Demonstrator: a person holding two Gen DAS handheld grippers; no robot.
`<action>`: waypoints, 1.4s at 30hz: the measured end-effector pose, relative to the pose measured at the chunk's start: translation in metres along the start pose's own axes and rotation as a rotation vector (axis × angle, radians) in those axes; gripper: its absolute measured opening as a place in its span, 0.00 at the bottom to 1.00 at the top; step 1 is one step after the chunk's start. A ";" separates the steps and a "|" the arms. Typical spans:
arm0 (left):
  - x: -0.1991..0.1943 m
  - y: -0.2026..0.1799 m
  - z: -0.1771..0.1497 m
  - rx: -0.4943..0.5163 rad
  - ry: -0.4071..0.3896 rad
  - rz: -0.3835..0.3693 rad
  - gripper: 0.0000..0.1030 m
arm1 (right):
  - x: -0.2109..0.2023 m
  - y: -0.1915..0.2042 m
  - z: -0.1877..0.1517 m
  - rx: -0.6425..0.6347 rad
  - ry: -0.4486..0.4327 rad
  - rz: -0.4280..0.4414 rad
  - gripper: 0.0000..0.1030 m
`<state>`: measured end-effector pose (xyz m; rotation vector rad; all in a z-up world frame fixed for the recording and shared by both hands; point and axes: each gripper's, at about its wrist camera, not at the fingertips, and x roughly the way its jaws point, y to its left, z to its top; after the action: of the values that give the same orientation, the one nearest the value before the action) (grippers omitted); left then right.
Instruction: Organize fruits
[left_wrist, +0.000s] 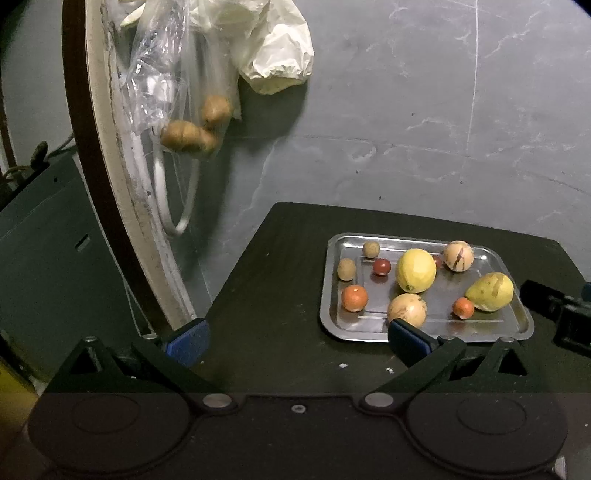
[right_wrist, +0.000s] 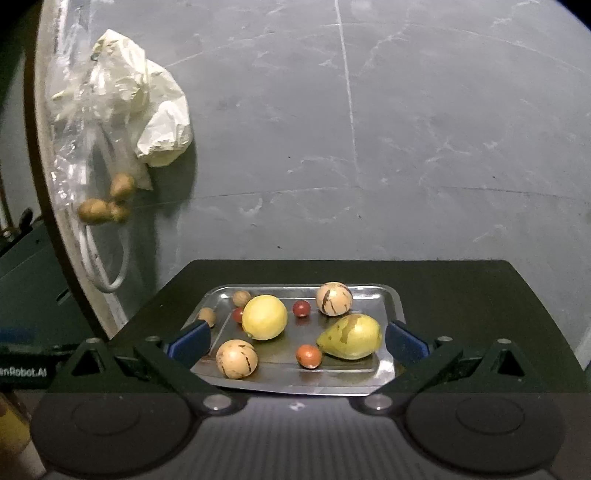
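Left wrist view: the left gripper (left_wrist: 297, 341) hangs low over a dark surface (left_wrist: 280, 280), its blue-tipped jaws spread wide and holding nothing. At about two o'clock from it sits a metal tray (left_wrist: 517, 325) with all the fruit in sight on it: a yellow lemon (left_wrist: 415, 270) near the centre, a pear (left_wrist: 490, 291) at three o'clock from the lemon, two pale striped round fruits, two small orange ones, small red ones and two small tan ones toward nine o'clock. At three o'clock, the right gripper's dark body pokes in at the frame edge.

Right wrist view: the right gripper (right_wrist: 297, 341) faces the tray (right_wrist: 391, 299) head on at twelve o'clock, jaws spread wide and empty, the tray's near end between them.

Every fruit seen lies on the tray, loosely scattered, not grouped by kind. That fits either gathering done or sorting yet to come; the pictures cannot settle which.
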<state>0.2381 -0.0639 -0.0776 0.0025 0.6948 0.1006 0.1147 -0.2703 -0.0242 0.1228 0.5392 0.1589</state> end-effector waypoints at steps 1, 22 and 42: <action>-0.001 0.004 0.001 0.006 -0.004 -0.005 0.99 | -0.001 0.002 -0.001 0.006 -0.002 -0.010 1.00; -0.001 0.056 -0.007 0.066 -0.012 -0.180 0.99 | -0.048 0.057 -0.023 0.018 -0.001 -0.188 1.00; -0.004 0.076 -0.038 0.134 -0.002 -0.258 0.99 | -0.077 0.071 -0.053 0.026 0.048 -0.244 1.00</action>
<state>0.2034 0.0106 -0.1014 0.0416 0.6932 -0.1934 0.0137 -0.2110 -0.0195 0.0777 0.5992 -0.0833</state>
